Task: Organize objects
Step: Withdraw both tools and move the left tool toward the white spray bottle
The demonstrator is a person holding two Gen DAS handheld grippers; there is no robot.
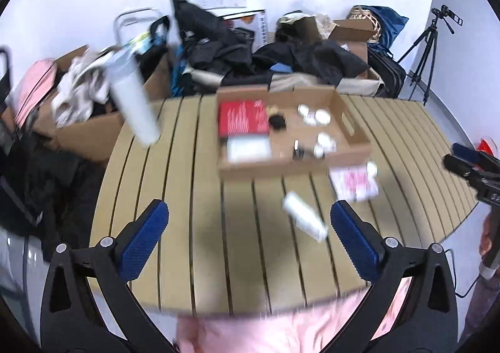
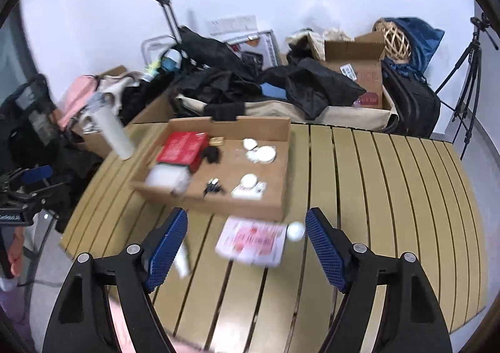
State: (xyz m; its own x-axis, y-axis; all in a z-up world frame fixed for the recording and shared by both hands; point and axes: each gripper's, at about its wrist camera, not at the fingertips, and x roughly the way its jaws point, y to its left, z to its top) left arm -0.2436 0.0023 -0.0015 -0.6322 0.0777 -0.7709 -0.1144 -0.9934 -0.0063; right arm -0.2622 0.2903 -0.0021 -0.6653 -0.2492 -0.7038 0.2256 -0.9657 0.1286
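Cardboard tray [image 2: 282, 171] sits mid-table, already holding a red box [image 2: 182, 150] and what look like three or four white jars, blurred. Both my claws gape with nothing between the pads: left gripper [image 1: 250, 239], right gripper [image 2: 247, 251]. On the slats near me lie one white tube [image 1: 304, 219], one pink-printed packet [image 2: 251, 240] and one white ball [image 2: 295, 231]. I'd descend squarely, straddling one item at a time.

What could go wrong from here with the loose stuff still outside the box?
1. The small white tube lies loose on the slatted table; it could roll when approached.
2. The small white ball touches the pink-printed packet; grabbing either may knock it away.
3. Both frames are blurred, so aiming now risks a miss.
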